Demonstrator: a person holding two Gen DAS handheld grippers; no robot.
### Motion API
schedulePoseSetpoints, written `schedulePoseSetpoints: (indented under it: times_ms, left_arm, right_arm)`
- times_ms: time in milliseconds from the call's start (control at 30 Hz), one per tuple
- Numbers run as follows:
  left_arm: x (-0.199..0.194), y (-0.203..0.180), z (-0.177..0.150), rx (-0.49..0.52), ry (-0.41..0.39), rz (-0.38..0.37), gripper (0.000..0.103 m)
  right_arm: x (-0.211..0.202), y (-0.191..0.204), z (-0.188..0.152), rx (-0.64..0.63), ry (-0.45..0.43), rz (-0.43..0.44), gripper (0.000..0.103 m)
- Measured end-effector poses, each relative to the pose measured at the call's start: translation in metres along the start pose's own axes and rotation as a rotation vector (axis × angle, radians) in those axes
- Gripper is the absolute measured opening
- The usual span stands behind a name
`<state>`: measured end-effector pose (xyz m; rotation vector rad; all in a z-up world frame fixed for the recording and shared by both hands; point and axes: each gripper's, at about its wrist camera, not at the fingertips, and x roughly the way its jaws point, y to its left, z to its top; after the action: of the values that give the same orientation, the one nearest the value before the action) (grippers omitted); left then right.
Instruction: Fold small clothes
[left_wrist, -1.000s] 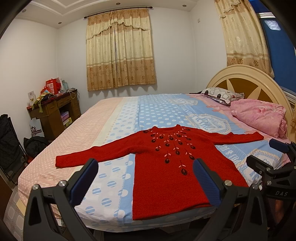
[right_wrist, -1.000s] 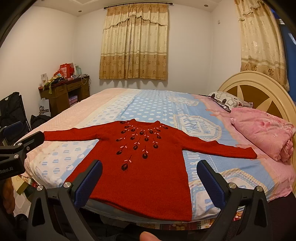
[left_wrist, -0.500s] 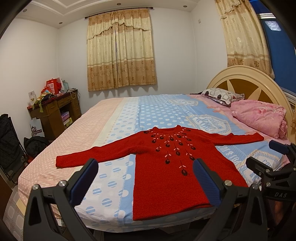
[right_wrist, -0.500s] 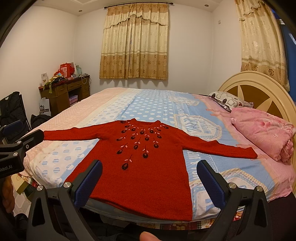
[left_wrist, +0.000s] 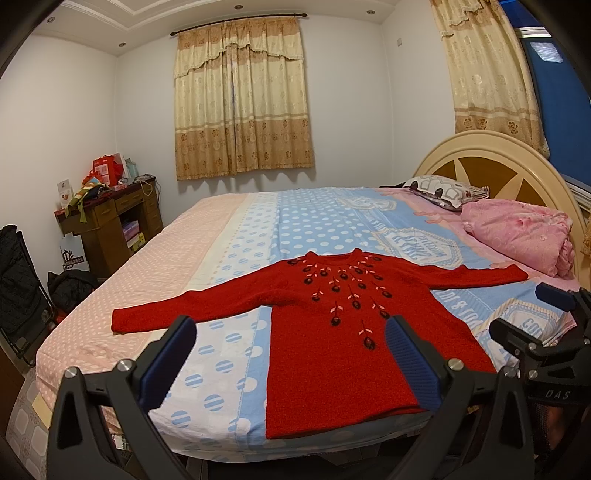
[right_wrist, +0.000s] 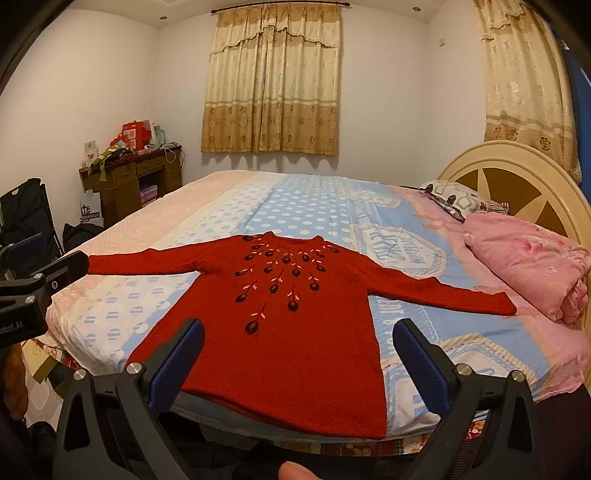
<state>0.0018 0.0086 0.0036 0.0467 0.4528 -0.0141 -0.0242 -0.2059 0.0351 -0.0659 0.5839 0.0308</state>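
The left gripper (left_wrist: 290, 352) hovers with jaws spread wide, holding nothing, before the bed's near edge. A red knitted sweater with dark embroidered flowers (left_wrist: 347, 332) lies flat, sleeves outstretched, on the blue polka-dot bedsheet (left_wrist: 317, 225). The right gripper (right_wrist: 299, 356) likewise gapes empty.

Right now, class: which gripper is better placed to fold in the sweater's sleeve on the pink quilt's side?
Right. The right gripper hangs open nearer that sleeve of the red sweater; the left gripper sits toward the other sleeve.
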Motion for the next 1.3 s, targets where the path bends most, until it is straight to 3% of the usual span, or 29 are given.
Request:
schedulePoseSetpoints:
  times_ms: [533,1000,1300]
  left_arm:
    - [0.011,0.003,-0.007,0.004,0.030,0.001,0.103]
    - [0.082,0.008,-0.021,0.029,0.160,0.010,0.103]
    - [0.138,0.012,-0.005,0.057,0.177,-0.003,0.103]
  right_arm:
    - [0.020,-0.005,-0.004,-0.023,0.037,-0.028,0.102]
    - [0.099,-0.045,-0.021,-0.048,0.160,-0.078,0.102]
    - [0.167,-0.110,-0.021,0.108,0.253,-0.066,0.102]
